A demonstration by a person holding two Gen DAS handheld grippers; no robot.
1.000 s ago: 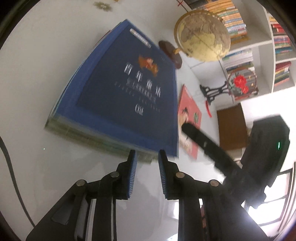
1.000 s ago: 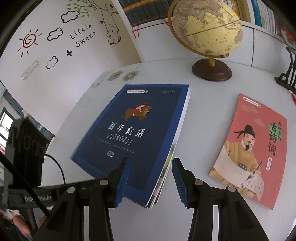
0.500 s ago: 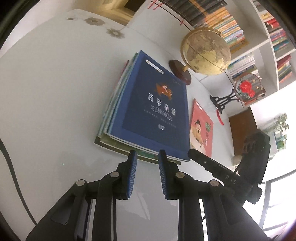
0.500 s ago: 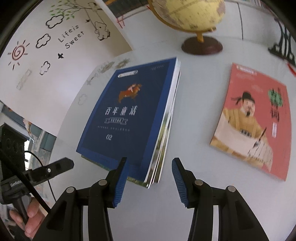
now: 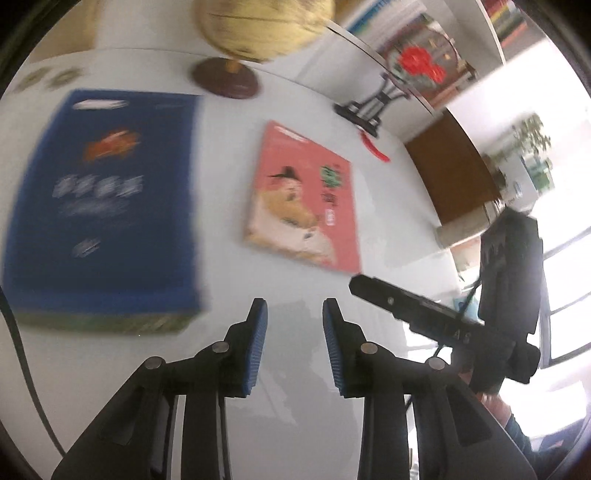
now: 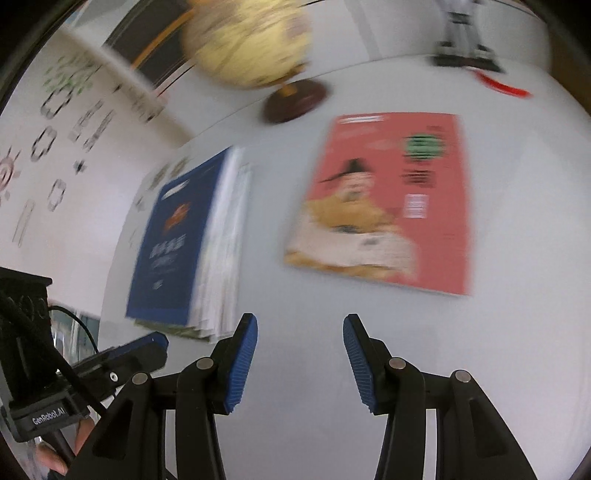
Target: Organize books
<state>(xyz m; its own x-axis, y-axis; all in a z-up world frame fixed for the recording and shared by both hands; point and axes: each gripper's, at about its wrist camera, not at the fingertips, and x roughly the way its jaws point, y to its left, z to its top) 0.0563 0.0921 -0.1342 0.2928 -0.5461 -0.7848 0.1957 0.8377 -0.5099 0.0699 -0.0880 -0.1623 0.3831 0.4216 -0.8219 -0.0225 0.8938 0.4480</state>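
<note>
A stack of books topped by a dark blue book (image 5: 107,206) (image 6: 173,236) lies on the white table (image 5: 295,424). To its right a pink book (image 5: 306,192) (image 6: 388,199) with a drawn figure lies flat by itself. My left gripper (image 5: 294,308) hovers over bare table between the two, its jaws opening with nothing between them. My right gripper (image 6: 300,325) stands open and empty over bare table, in front of the gap between the stack and the pink book. Both views are motion-blurred.
A yellow globe (image 5: 258,26) (image 6: 247,40) on a brown round base (image 5: 225,79) stands behind the books. A black ornament stand (image 5: 369,105) with a red tassel sits at the back right. Bookshelves line the far wall. The other gripper (image 5: 443,325) shows at the right.
Both grippers have swung right, away from the blue stack and toward the pink book, with a roll of each wrist. The left jaws stand wider than before.
</note>
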